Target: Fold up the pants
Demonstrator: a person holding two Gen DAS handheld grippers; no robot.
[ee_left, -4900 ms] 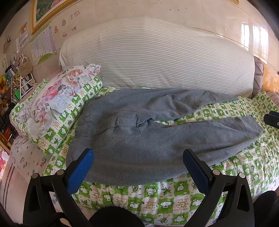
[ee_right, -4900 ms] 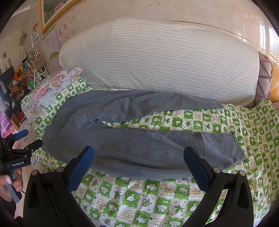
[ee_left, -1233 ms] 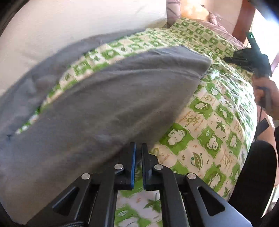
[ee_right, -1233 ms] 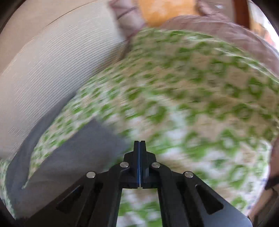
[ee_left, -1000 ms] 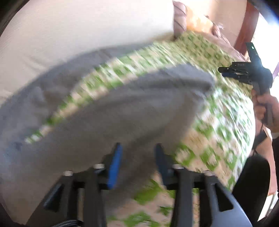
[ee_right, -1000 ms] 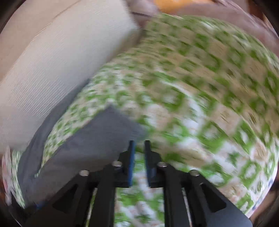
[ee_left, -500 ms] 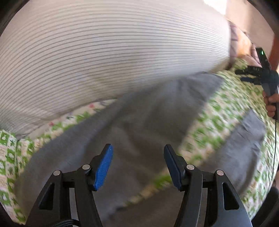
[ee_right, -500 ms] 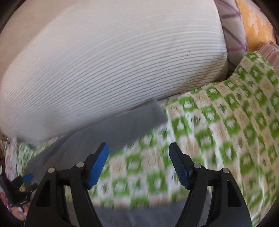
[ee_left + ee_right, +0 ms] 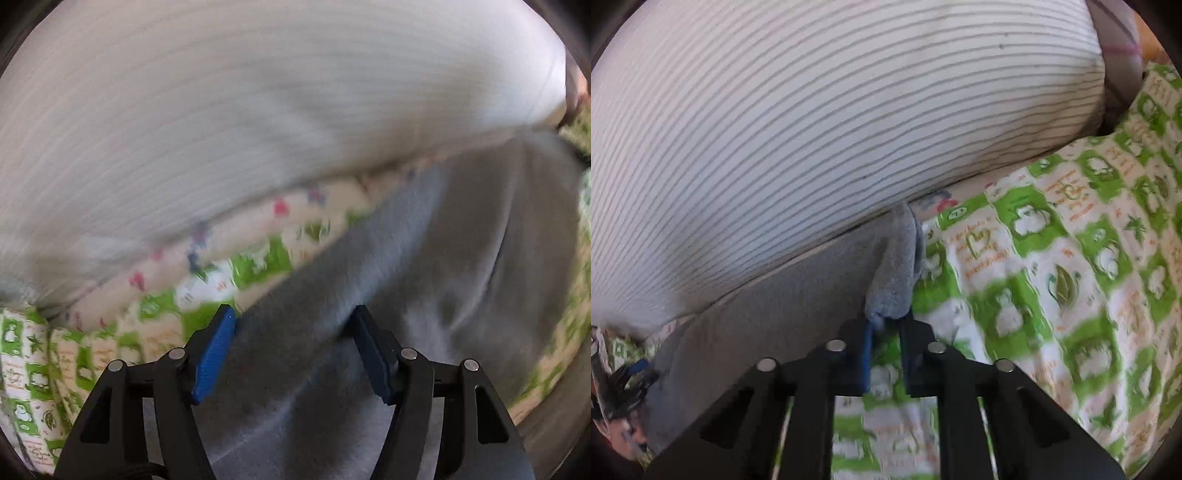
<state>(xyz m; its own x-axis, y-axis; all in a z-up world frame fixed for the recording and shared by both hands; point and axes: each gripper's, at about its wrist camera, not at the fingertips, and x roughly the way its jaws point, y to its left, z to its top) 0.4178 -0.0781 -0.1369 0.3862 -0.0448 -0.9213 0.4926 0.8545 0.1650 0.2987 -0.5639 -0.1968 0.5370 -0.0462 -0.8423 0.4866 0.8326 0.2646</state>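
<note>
Right wrist view: the right gripper (image 9: pixel 886 328) is closing on the hem of the far leg of the grey pants (image 9: pixel 798 291), with a bunched fold of fleece caught between its blue pads. That leg lies along the foot of the striped bolster (image 9: pixel 820 122), on the green-and-white patterned bedspread (image 9: pixel 1052 266) of the bed. At the lower left edge of this view a small dark shape, probably the other gripper, is too blurred to read.

Left wrist view (motion-blurred): the left gripper (image 9: pixel 291 350) stands half open, its jaws closing slightly, with the edge of the pants (image 9: pixel 424 288) between the fingers (image 9: pixel 214 347) but no pad seen pressing on cloth. The grey fabric spreads from here rightward across the bedspread (image 9: pixel 33 354), below the bolster (image 9: pixel 258 118).

Judged step: seizing the far leg at two points, so as to lay it over the near leg. To do it well, the left gripper should take both layers at the edge before any lift; both hands should then rise together, keeping the leg taut and level, so that the seams align and no crease is dragged under. A one-layer pinch at the hem would risk the leg opening out.
</note>
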